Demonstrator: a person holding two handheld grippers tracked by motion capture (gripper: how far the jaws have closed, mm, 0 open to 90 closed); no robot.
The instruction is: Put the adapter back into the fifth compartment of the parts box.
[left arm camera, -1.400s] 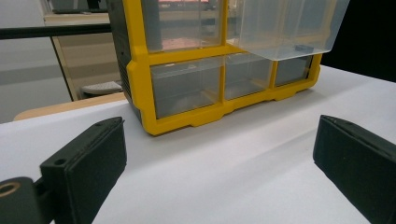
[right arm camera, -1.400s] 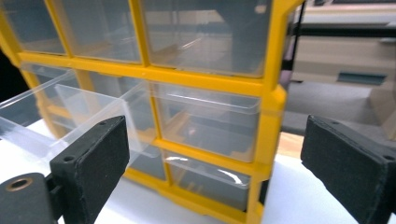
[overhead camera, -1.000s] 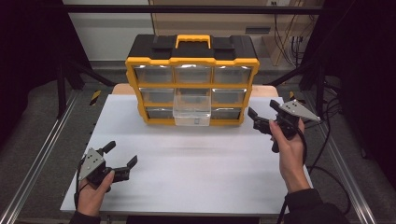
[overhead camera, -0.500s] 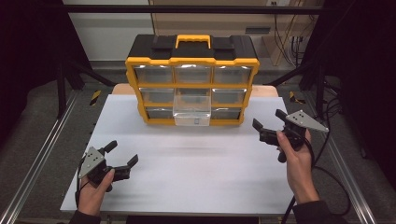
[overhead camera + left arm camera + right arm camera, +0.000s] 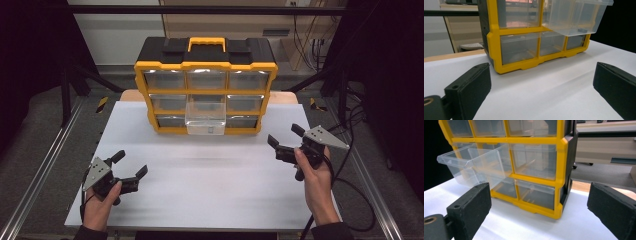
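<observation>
High view: unlabelled yellow organiser [image 5: 206, 75]

Organizer [image 5: 205, 65] at table's [image 5: 200, 190] back edge

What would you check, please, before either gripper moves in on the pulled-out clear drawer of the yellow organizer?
1. Right gripper open and holding nothing: ok.
2. Left gripper open and holding nothing: ok.
3. Middle drawer sticks out of the organizer, so its front can be reached: ok.
4. The drawer's contents: cannot tell; a small dark shape shows through its wall in the left gripper view.
5. White table bare between grippers and organizer: ok.
6. The other eight drawers pushed in: ok.
</observation>
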